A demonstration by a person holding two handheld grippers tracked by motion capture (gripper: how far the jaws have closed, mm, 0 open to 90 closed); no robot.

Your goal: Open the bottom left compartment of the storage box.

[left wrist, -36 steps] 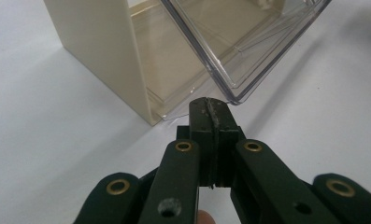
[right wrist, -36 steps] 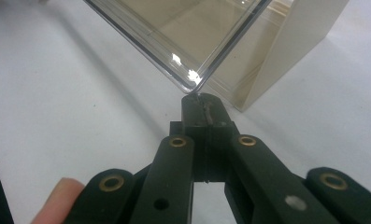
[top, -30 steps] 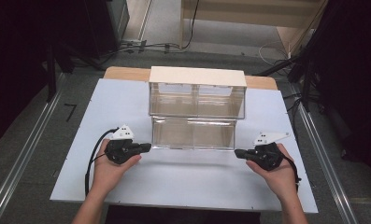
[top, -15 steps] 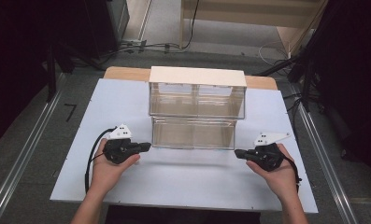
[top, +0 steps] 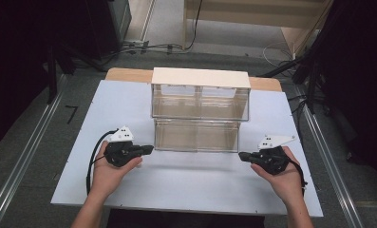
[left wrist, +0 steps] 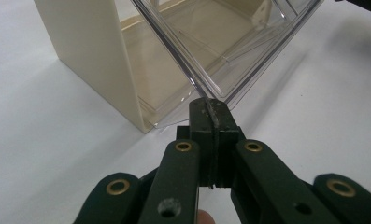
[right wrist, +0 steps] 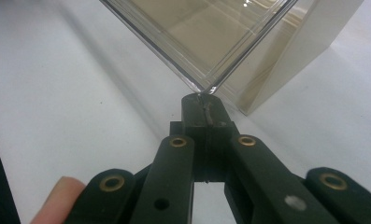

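Overhead, white table (top: 186, 180) — grey floor (top: 29, 142), cables (top: 148, 47) behind.

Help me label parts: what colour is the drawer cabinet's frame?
Cream; the cabinet frame shows best in the left gripper view.

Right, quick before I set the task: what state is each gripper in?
Left gripper: shut, holding nothing, tips at the clear drawer's corner.
Right gripper: shut, holding nothing.

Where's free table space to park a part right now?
Bare: table left and right of the drawer cabinet, plus the front strip between the hands. Crowded: beside the pulled-out bottom drawer, where the left gripper and right gripper sit.
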